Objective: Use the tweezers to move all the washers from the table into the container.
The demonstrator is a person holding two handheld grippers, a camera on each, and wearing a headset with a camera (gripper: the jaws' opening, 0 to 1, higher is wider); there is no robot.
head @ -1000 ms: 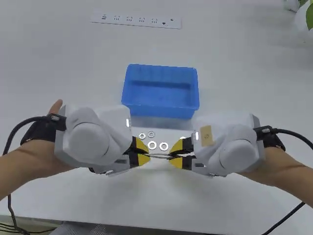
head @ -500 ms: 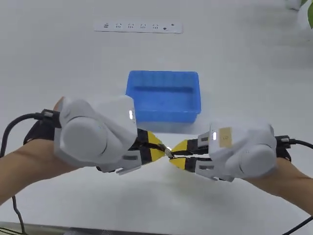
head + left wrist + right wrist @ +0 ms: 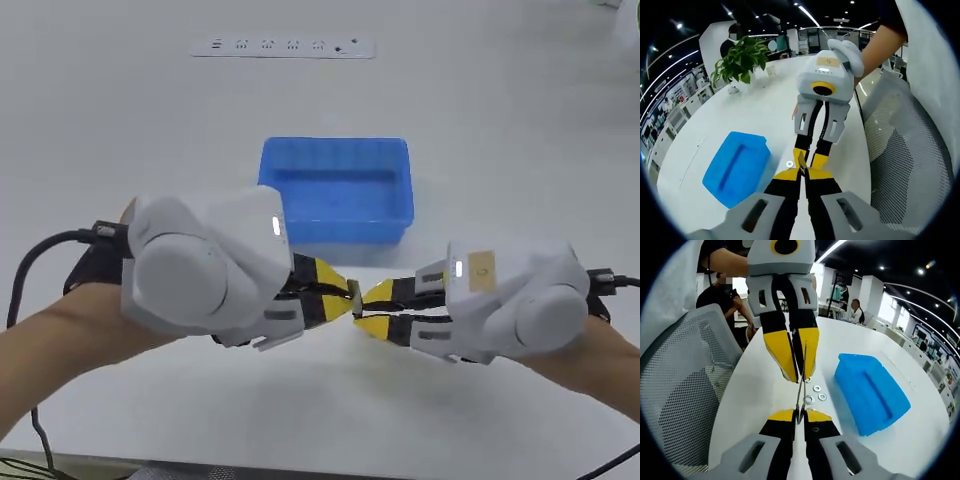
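Thin metal tweezers (image 3: 802, 375) span the short gap between both grippers above the table. My right gripper (image 3: 799, 416) is shut on one end of them. My left gripper (image 3: 802, 173) faces it and is shut on the other end, where a short tip (image 3: 801, 163) sticks out. In the head view the left gripper (image 3: 343, 296) and right gripper (image 3: 368, 308) meet tip to tip in front of the blue container (image 3: 336, 188). Several washers (image 3: 816, 392) lie on the white table between the grippers and the container (image 3: 870, 392). One washer (image 3: 790, 164) lies beside the container (image 3: 737, 167).
A white power strip (image 3: 283, 46) lies at the far side of the table. A grey mesh chair (image 3: 685, 390) stands at the table's near edge. A potted plant (image 3: 740, 60) stands at the far end, with people beyond it.
The two grippers have closed in on each other, yellow tips nearly touching, with less tweezers showing between them. The left gripper has tilted. The washers are now hidden behind the grippers in the head view.
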